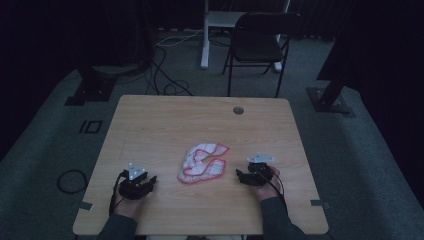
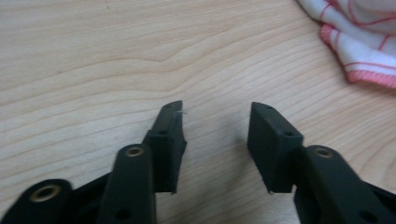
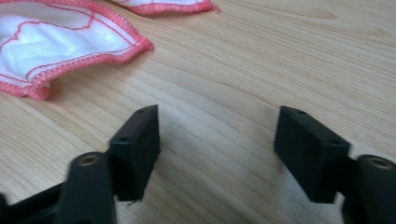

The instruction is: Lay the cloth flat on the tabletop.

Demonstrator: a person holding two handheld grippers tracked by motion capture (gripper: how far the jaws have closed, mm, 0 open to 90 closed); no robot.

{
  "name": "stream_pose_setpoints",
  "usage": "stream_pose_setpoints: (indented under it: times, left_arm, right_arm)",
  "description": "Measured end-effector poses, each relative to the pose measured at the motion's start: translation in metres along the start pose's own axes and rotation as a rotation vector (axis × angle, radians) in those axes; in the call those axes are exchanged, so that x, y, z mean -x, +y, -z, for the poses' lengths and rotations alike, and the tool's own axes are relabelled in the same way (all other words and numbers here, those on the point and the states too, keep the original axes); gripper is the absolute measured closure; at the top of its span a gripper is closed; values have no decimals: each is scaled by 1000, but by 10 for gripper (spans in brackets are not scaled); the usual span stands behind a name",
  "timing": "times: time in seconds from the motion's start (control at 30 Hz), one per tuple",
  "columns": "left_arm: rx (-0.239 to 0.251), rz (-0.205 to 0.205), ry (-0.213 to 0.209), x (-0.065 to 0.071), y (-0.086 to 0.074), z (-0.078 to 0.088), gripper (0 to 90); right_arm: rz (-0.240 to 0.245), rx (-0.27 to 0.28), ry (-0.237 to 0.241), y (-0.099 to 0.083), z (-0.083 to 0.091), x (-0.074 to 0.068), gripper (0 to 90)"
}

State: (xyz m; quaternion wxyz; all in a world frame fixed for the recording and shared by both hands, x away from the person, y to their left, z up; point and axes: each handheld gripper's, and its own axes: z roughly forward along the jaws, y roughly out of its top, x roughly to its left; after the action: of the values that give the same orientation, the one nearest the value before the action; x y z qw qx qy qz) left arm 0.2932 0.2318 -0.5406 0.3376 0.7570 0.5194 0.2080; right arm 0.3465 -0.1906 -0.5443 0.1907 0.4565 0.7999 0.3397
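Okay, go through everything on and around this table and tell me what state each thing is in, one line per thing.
cloth: crumpled, lying on the table, held by nothing
left gripper: open, jaws empty, low over bare wood
right gripper: open, jaws empty, short of the cloth's edge
table: upright
folding chair: unfolded, unoccupied, beyond the table

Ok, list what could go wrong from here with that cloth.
1. The cloth lies crumpled and folded over itself, so a pinch may catch several layers at once.
2. Both the left gripper and the right gripper sit open, low over the table; their jaws may scrape the wood before they reach the red hem.
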Motion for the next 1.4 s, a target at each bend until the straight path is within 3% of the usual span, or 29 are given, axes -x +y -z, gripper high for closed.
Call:
stream_pose_setpoints:
  times: [0.17,0.3,0.57,0.77,1.07,1.27,1.4]
  left_arm:
    - [-12,-21,-20,5,5,0,610]
    - [17,-56,-31,13,13,4,620]
    - [84,-146,-74,41,39,12,643]
    - [101,-204,-95,57,53,13,657]
    - [101,-285,-136,82,65,7,689]
    - [99,-315,-155,95,70,2,675]
    - [82,-352,-145,101,71,-6,651]
  right_arm:
    - [-4,5,-6,0,0,-1,385]
    - [-4,3,-1,-1,2,-2,433]
    - [-2,5,0,-2,3,-3,477]
    - [-3,7,-1,-2,4,-4,478]
    - [-1,10,0,-2,3,-3,477]
    - [-1,11,2,-2,4,-3,477]
    - [1,12,2,-2,3,-3,477]
